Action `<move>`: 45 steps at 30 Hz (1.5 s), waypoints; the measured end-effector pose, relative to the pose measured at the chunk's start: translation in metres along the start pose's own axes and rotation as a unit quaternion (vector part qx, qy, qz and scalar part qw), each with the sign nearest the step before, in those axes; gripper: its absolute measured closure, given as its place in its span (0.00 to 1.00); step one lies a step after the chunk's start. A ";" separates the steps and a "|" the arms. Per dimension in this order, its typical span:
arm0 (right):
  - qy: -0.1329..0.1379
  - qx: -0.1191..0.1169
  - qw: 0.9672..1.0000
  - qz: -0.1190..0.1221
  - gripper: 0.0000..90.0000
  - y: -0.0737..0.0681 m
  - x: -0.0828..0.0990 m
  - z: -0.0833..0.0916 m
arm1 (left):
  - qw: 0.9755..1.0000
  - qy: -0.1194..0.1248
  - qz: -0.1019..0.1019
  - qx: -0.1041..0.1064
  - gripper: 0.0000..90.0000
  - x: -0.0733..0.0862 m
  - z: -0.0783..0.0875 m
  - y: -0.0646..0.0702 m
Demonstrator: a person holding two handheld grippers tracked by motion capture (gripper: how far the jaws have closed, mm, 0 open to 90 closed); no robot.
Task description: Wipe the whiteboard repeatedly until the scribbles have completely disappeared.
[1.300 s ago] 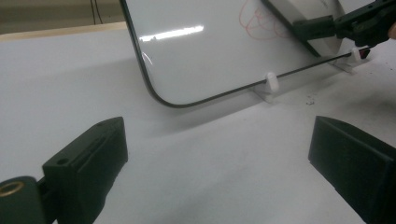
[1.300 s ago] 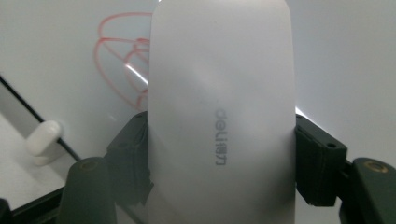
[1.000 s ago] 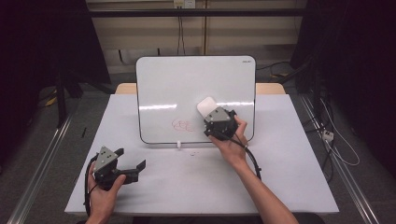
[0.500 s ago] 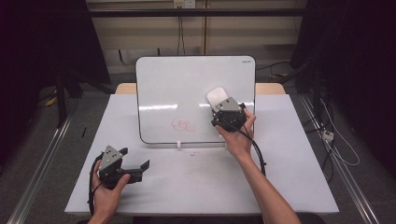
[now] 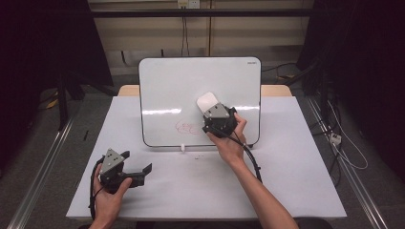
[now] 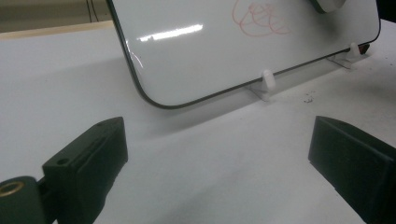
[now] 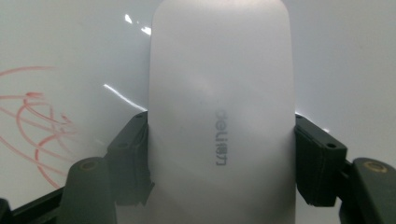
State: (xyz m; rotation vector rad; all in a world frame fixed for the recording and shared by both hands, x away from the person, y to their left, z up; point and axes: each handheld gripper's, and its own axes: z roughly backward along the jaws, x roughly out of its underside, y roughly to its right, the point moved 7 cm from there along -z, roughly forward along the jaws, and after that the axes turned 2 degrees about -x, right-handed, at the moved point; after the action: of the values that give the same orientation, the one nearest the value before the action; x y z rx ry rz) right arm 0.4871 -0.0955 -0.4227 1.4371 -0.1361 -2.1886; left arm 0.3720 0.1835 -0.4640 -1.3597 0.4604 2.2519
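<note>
A white whiteboard (image 5: 191,86) stands tilted on small white feet (image 6: 267,79) at the back of the table. A red scribble (image 5: 187,127) marks its lower middle. My right gripper (image 5: 209,109) is shut on a white eraser (image 5: 207,102) and holds it against the board, just up and right of the scribble. In the right gripper view the eraser (image 7: 219,116) sits between both fingers (image 7: 130,158), with the scribble (image 7: 32,126) at the left. My left gripper (image 5: 138,163) rests on the table at the front left, open and holding nothing, its jaws wide apart (image 6: 215,154) and facing the board (image 6: 210,51).
The white table (image 5: 296,181) has bare surface in front of the board and to the right. A black cable (image 5: 253,162) trails from the right gripper along the forearm. Dark curtains and floor rails flank the table.
The right gripper carried the eraser up and right across the board, then back left toward the scribble. The left gripper stayed open in place.
</note>
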 end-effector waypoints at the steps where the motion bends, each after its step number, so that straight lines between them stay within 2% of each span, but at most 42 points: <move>1: 0.001 -0.001 1.000 0.002 0.35 -0.002 -0.001 -0.001 | 1.000 -0.002 -0.003 0.000 0.05 0.000 0.000 0.000; 7: 0.005 -0.009 1.000 0.018 0.35 -0.021 -0.010 -0.006 | 1.000 -0.001 -0.001 0.001 0.05 0.000 0.000 0.000; 13: 0.009 -0.023 0.999 0.042 0.35 -0.048 -0.020 -0.012 | 1.000 0.003 0.004 0.001 0.05 0.000 0.000 0.000; 14: 0.009 -0.023 0.999 0.042 0.35 -0.048 -0.020 -0.012 | 1.000 0.003 0.004 0.001 0.05 0.000 0.000 0.000; 15: 0.010 -0.027 0.998 0.052 0.35 -0.058 -0.023 -0.014 | 1.000 0.003 0.004 0.001 0.05 0.000 0.001 0.000; 18: 0.010 -0.036 0.997 0.070 0.35 -0.071 -0.026 -0.016 | 1.000 0.004 0.002 0.000 0.05 0.000 0.002 -0.001; 23: 0.010 -0.042 0.996 0.079 0.35 -0.084 -0.029 -0.018 | 1.000 0.004 0.004 -0.001 0.05 0.000 0.003 -0.002; 27: 0.011 -0.053 0.994 0.096 0.35 -0.103 -0.032 -0.021 | 1.000 0.006 0.004 0.001 0.05 0.000 0.002 -0.001; 33: 0.011 -0.064 0.992 0.106 0.35 -0.122 -0.035 -0.024 | 1.000 0.006 0.007 0.000 0.05 0.000 0.003 -0.002; 34: 0.011 -0.067 0.991 0.114 0.35 -0.130 -0.037 -0.026 | 1.000 0.007 0.008 0.001 0.05 -0.001 0.003 -0.002; 37: 0.011 -0.065 0.990 0.121 0.35 -0.137 -0.038 -0.027 | 1.000 0.006 0.004 0.001 0.05 -0.001 0.004 -0.003; 42: 0.014 -0.067 0.990 0.127 0.35 -0.136 -0.037 -0.026 | 1.000 0.008 0.008 0.001 0.05 0.000 0.004 -0.003; 44: 0.015 -0.068 0.989 0.130 0.35 -0.136 -0.036 -0.025 | 1.000 0.006 0.002 0.000 0.05 0.000 0.005 -0.004; 45: 0.015 -0.069 0.988 0.134 0.35 -0.136 -0.034 -0.024 | 1.000 0.008 0.009 0.001 0.05 0.000 0.005 -0.004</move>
State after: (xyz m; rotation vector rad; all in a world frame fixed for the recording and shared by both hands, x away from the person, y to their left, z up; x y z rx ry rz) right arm 0.4698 0.0424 -0.4524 1.2927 -0.1558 -1.9196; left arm 0.3707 0.1890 -0.4619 -1.3793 0.4821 2.2570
